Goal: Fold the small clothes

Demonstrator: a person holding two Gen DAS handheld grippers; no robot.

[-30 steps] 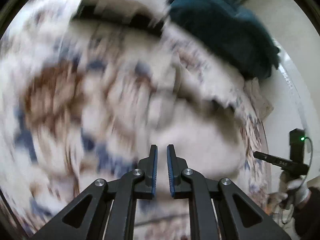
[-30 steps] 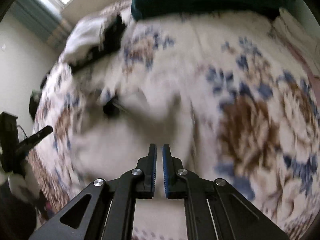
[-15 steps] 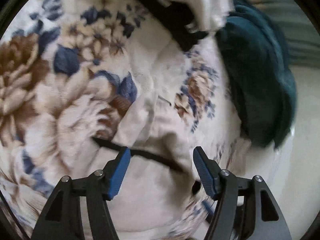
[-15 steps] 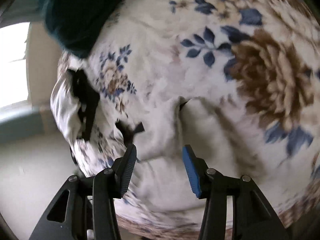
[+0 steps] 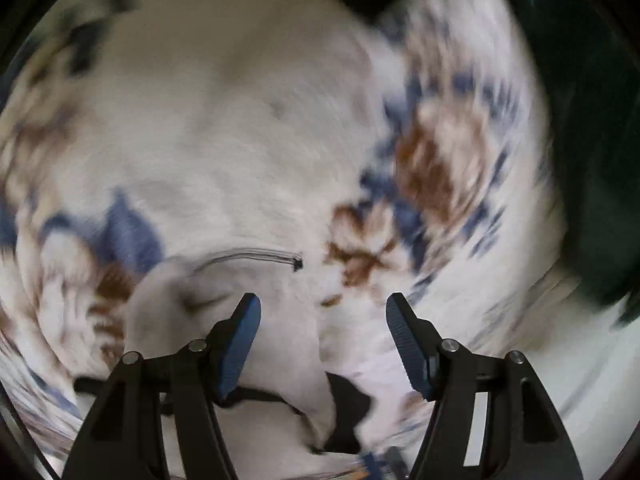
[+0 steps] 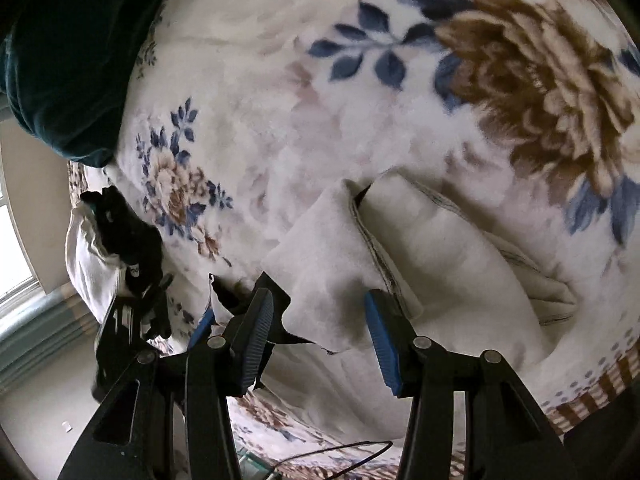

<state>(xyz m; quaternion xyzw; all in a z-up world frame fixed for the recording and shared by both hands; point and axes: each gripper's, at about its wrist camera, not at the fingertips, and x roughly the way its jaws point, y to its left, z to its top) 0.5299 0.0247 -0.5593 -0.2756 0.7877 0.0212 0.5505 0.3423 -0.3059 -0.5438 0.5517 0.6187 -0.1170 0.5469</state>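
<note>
White garment (image 6: 404,264) sits partly folded at lower centre on the floral blanket (image 6: 280,92), left gripper (image 5: 322,344) and right gripper (image 6: 320,336) both agape, holding nothing, final folds apparently left.

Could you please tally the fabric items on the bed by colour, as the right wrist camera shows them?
White or cream: 2, the folded white garment by the right tool and the bunched white cloth at the bed edge.
Black: 1, the black clothing lying on that white cloth.
Dark teal: 1, the teal blanket.
Floral: 1, the floral bedspread underneath.
Total: 5
</note>
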